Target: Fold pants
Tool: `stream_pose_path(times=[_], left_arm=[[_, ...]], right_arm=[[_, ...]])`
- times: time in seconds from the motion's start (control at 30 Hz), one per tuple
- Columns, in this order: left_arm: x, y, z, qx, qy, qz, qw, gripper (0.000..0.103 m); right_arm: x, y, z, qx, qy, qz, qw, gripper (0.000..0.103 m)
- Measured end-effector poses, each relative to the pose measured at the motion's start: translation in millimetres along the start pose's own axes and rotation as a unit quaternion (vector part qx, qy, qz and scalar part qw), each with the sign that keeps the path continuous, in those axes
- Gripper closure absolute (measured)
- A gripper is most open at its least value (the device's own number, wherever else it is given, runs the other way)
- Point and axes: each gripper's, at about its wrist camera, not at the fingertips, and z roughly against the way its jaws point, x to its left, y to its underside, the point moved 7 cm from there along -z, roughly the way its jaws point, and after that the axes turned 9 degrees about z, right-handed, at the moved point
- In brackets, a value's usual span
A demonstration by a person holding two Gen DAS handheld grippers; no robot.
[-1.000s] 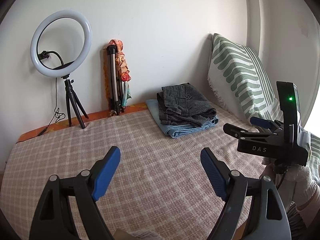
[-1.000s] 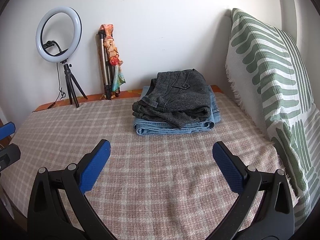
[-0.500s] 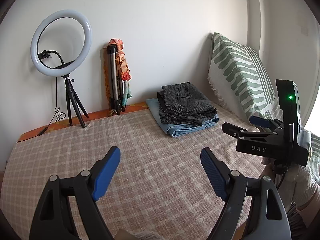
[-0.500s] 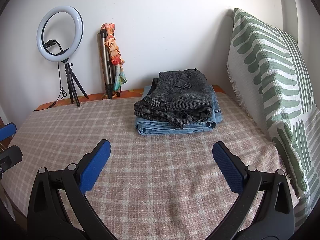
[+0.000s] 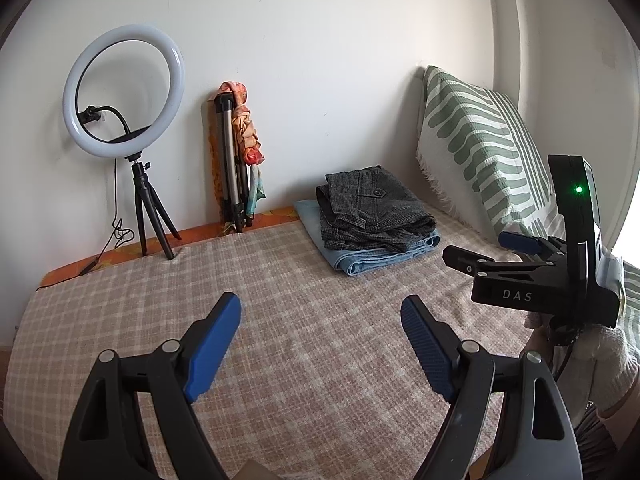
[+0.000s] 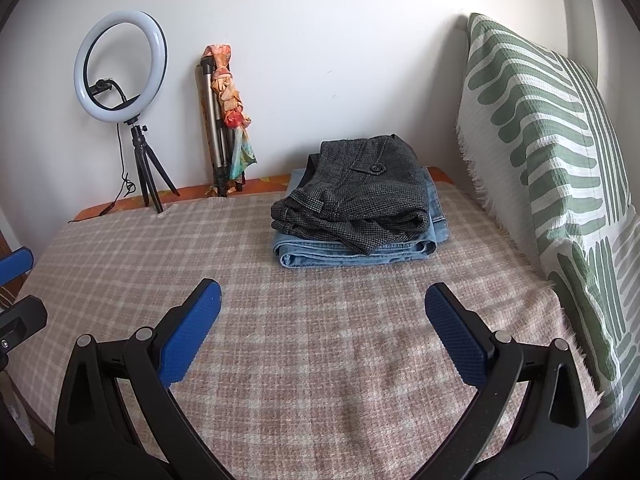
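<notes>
Folded dark grey checked pants [image 6: 360,196] lie on top of folded light blue jeans [image 6: 352,250] at the back of the plaid bed cover [image 6: 320,360]. The stack also shows in the left wrist view: grey pants [image 5: 372,208], jeans [image 5: 380,258]. My left gripper [image 5: 320,320] is open and empty, low over the cover, well short of the stack. My right gripper [image 6: 322,308] is open and empty, a little short of the stack; it shows from the side in the left wrist view [image 5: 496,248].
A ring light on a small tripod [image 6: 120,68] and a folded tripod with a colourful cloth [image 6: 222,120] stand against the back wall. A green-and-white patterned cushion [image 6: 552,152] leans along the right. The bed's left edge [image 5: 24,320] is near.
Both grippers have drawn back slightly from the stack, which looks a little smaller and farther. Both stay open and empty.
</notes>
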Motion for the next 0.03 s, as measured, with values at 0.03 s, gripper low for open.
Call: stream_pose_path(times=[0.03], left_arm=[[-0.5, 1.0, -0.5, 0.002, 0.000, 0.000, 1.0000, 0.022]], right_arm=[[-0.7, -0.3, 0.4, 0.001, -0.001, -0.001, 1.000, 0.000]])
